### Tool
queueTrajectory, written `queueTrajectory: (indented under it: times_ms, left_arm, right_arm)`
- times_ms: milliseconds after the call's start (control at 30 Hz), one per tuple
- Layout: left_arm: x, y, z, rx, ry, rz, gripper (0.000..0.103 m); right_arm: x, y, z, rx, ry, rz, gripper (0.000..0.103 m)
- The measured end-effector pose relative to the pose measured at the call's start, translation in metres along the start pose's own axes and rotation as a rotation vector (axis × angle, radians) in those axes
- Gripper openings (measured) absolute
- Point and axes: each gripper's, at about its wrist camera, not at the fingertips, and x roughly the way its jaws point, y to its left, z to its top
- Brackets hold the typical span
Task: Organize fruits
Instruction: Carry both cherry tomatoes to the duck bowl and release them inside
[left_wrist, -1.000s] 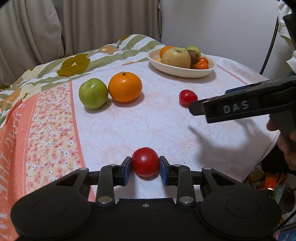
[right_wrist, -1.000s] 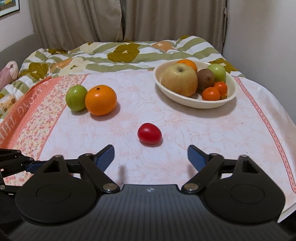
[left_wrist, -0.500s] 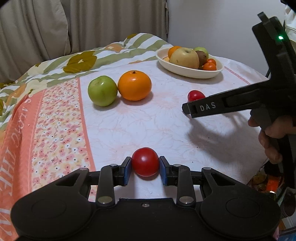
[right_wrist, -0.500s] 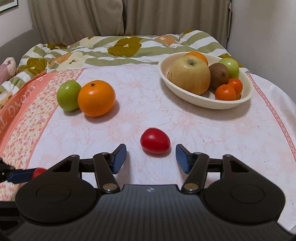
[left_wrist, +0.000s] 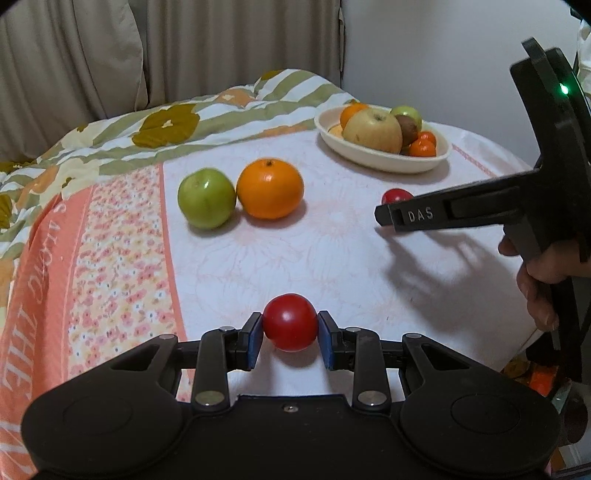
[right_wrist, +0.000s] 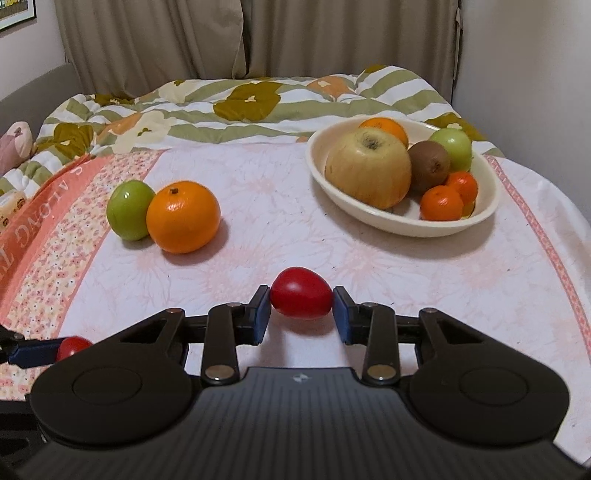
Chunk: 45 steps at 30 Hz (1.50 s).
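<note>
Each gripper pinched a red tomato: left gripper (left_wrist: 290, 334) one (left_wrist: 290, 322), right gripper (right_wrist: 301, 315) another (right_wrist: 301, 298) (both near the bowl (right_wrist: 369, 216)); the next job looked like lifting them into it.

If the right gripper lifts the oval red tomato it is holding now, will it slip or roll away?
The oval red tomato looks smooth and glossy, so it may slip between the right gripper's blue pads. Its rounded egg shape touches each pad only in a small area, so it could twist. If dropped on the tablecloth, it would probably roll.
</note>
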Motion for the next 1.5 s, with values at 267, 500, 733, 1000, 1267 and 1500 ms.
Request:
queueTrajectory:
  times_ms: [267, 500, 733, 1000, 1267, 1500]
  left_arm:
    - [-0.016, -0.016, 0.034, -0.011, -0.038, -0.004, 0.035]
    - [-0.023, -0.035, 0.076, -0.01, -0.07, -0.011, 0.035]
    - [-0.016, -0.053, 0.122, -0.001, -0.106, -0.005, 0.035]
    - [0.017, -0.067, 0.178, -0.022, -0.122, 0.027, 0.035]
    - [0.078, -0.072, 0.218, -0.056, -0.08, 0.067, 0.035]
    - [0.134, -0.071, 0.232, -0.092, -0.01, 0.1, 0.035]
  right_arm:
    - [-0.031, -0.023, 0.021, 0.012, -0.02, -0.004, 0.051]
    - [-0.056, -0.057, 0.048, 0.018, -0.04, -0.017, 0.051]
    - [-0.067, -0.101, 0.085, 0.018, -0.068, -0.023, 0.051]
    - [-0.049, -0.146, 0.129, -0.004, -0.091, -0.001, 0.051]
    - [0.003, -0.181, 0.163, -0.042, -0.071, 0.054, 0.051]
    - [0.052, -0.191, 0.172, -0.073, -0.03, 0.108, 0.051]
